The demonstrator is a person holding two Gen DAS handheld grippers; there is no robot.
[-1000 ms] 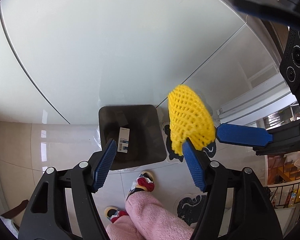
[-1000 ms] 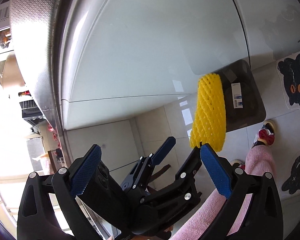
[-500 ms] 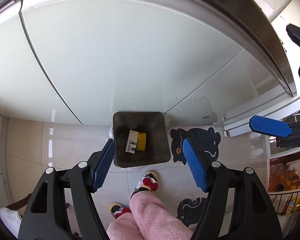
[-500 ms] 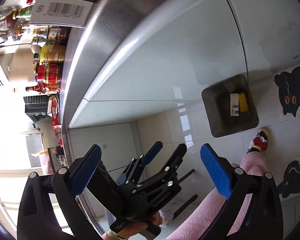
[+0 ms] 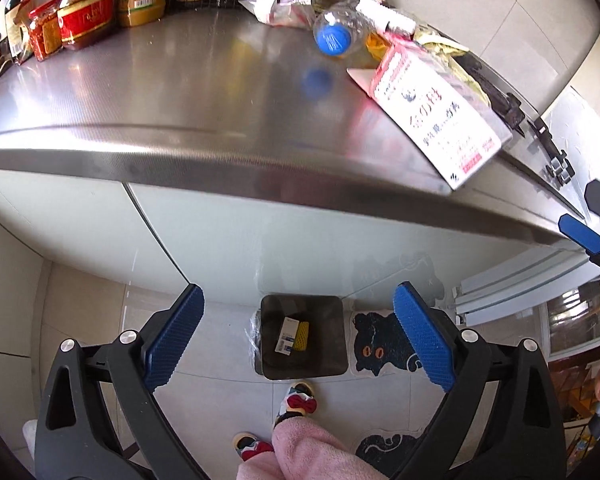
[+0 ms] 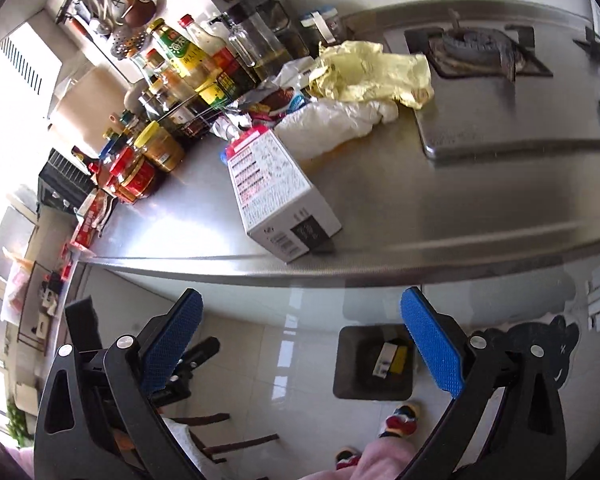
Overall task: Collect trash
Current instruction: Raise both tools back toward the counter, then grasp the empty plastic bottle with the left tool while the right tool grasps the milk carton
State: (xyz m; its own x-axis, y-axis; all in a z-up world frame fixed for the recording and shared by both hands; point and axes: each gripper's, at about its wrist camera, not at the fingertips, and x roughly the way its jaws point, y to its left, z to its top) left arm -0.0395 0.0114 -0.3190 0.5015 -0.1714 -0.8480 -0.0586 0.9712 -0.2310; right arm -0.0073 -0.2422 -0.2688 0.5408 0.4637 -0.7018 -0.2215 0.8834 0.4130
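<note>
Left tongs (image 5: 298,342): jaws spread wide, blue pads well apart, nothing between them and nothing touching either pad. Right tongs (image 6: 300,344): jaws likewise spread wide and empty, no contact with any object. Both tongs are held in the air in front of the bench (image 5: 180,92), above the tiled floor (image 5: 88,320). The trash bin (image 5: 338,344), a dark square container, stands on the floor against the white cabinet front below the bench edge; in the left wrist view it appears between the two pads, and in the right wrist view it sits just beside the right-hand pad. Inside the bin lie a small white box (image 5: 287,335) with a printed label and, touching it, a yellow foam net (image 5: 302,336). On the steel bench, a white-and-pink carton (image 6: 278,196) lies on its side with one end at the front edge. Behind it are a clear plastic bottle (image 5: 340,34) with a blue cap, lying down, a white plastic bag (image 6: 332,120), a crumpled yellow wrapper (image 6: 372,74) and a crumpled foil snack packet (image 6: 268,102). Jars and sauce bottles (image 6: 168,92) are grouped at the back left of the bench. A gas burner (image 6: 476,50) is set into the surface at the right. A black cat-shaped mat (image 5: 376,344) lies on the floor just beside the bin
</note>
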